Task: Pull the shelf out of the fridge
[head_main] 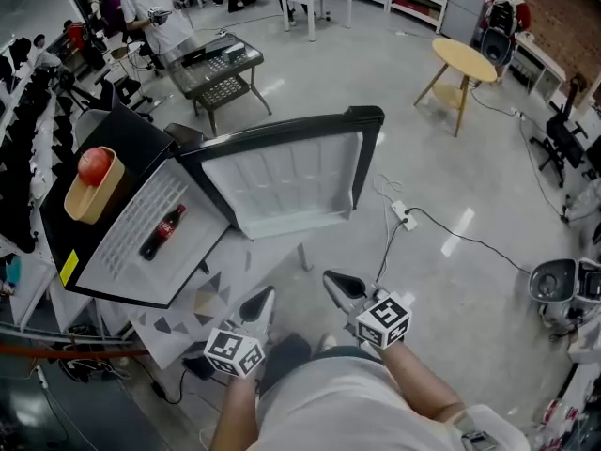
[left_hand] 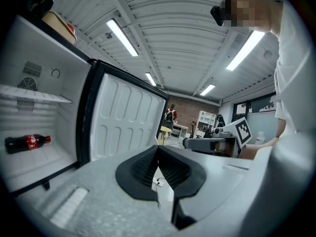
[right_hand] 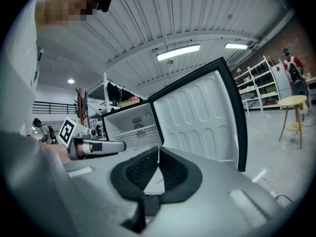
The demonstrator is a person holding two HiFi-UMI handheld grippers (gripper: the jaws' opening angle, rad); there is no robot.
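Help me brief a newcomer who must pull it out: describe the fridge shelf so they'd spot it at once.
Start at the small black fridge standing with its door wide open. Inside its white compartment, the shelf is the thin white wire rack spanning the upper part. Unlike the cola bottle lying below it, it is flat, pale and runs wall to wall.

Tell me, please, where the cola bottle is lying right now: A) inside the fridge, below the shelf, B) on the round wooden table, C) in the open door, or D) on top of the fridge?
A: the left gripper view shows the cola bottle lying on its side on the floor of the fridge, with the shelf above it.
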